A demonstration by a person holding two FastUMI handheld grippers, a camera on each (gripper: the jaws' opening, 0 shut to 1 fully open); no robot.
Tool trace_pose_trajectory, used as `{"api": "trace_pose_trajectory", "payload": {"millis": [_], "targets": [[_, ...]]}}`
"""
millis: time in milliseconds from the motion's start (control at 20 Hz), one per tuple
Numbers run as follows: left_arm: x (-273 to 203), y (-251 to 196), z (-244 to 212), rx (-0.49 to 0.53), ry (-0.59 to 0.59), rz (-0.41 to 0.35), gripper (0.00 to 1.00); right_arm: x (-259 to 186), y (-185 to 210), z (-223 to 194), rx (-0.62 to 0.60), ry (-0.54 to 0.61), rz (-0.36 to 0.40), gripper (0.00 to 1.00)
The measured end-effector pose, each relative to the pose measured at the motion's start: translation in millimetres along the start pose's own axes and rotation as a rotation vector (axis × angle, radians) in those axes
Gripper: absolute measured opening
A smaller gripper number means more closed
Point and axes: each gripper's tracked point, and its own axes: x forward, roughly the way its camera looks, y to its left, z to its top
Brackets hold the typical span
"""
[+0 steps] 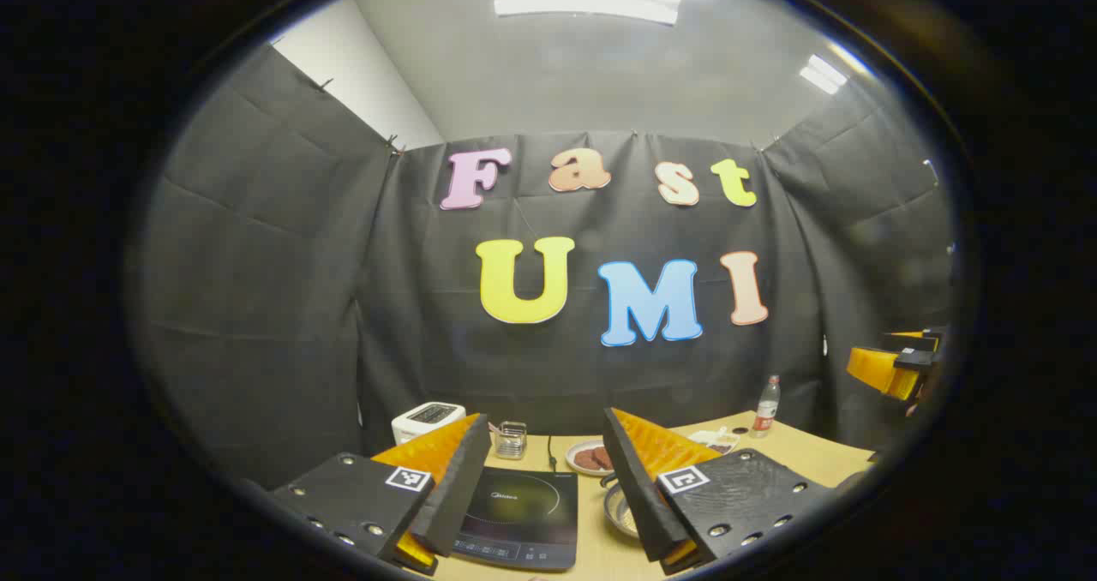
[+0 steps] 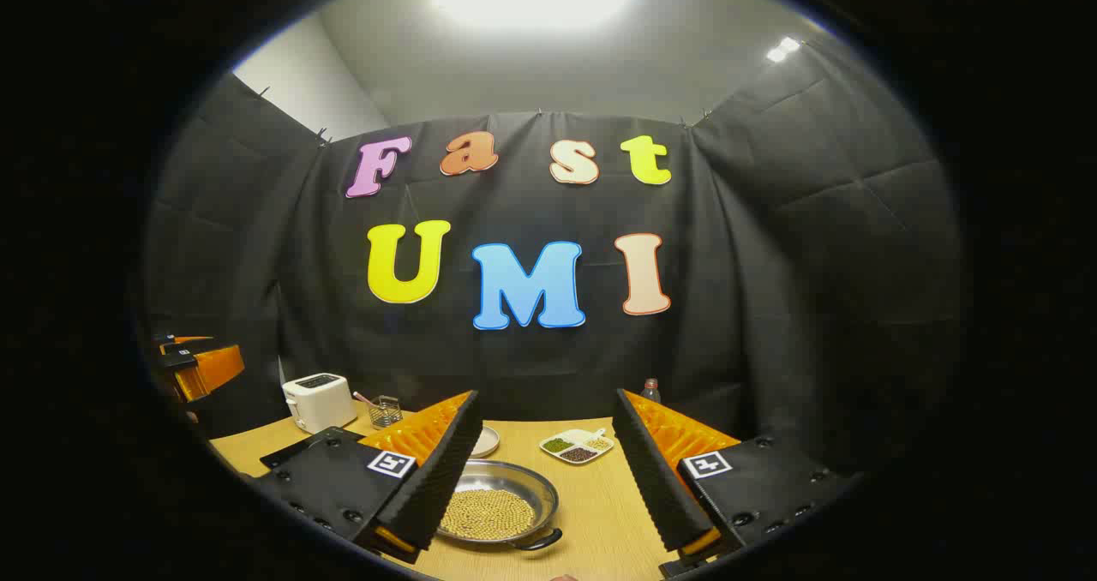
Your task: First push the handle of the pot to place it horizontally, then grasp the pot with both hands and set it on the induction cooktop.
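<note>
The shallow steel pot (image 2: 497, 504) of yellow beans, seen beside the black induction cooktop (image 1: 518, 517), is judged heavy, slippery and spill-prone, best gripped at opposite rims; both jaws are spread, empty.

On the table (image 2: 600, 512), in the right gripper view, the pot (image 2: 497, 504) sits nearest, a divided dish (image 2: 576, 446) behind it to the right. The toaster (image 2: 319, 401) and a small glass holder (image 2: 386, 410) stand far left. In the left gripper view the induction cooktop (image 1: 518, 517) lies left of the pot, a plate (image 1: 590, 458) behind them
</note>
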Motion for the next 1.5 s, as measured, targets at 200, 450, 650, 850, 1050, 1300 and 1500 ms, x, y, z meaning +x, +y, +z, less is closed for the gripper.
{"api": "trace_pose_trajectory", "payload": {"millis": [200, 450, 650, 850, 1050, 1300, 1500], "targets": [[-2, 7, 0, -0.008, 0.001, 0.012, 0.77, 0, 7, 1, -0.009, -0.001, 0.014, 0.96], [-5, 14, 1, -0.005, -0.004, 0.015, 0.8, -3, 12, 2, -0.012, 0.003, 0.017, 0.97], [-8, 17, 1, -0.003, -0.006, 0.008, 0.77, -6, 15, 0, -0.013, 0.008, 0.015, 0.97], [-9, 20, 1, 0.001, -0.009, 0.002, 0.8, -7, 17, -2, -0.011, 0.013, 0.01, 0.97], [-10, 25, 3, 0.006, -0.016, -0.003, 0.8, -8, 22, -2, -0.005, 0.02, 0.011, 0.96], [-11, 35, 2, 0.005, -0.017, -0.004, 0.77, -8, 29, -1, -0.019, 0.015, 0.011, 0.96], [-11, 46, 6, 0.01, -0.03, -0.005, 0.8, -9, 37, 0, -0.019, 0.011, 0.004, 0.96]]}}
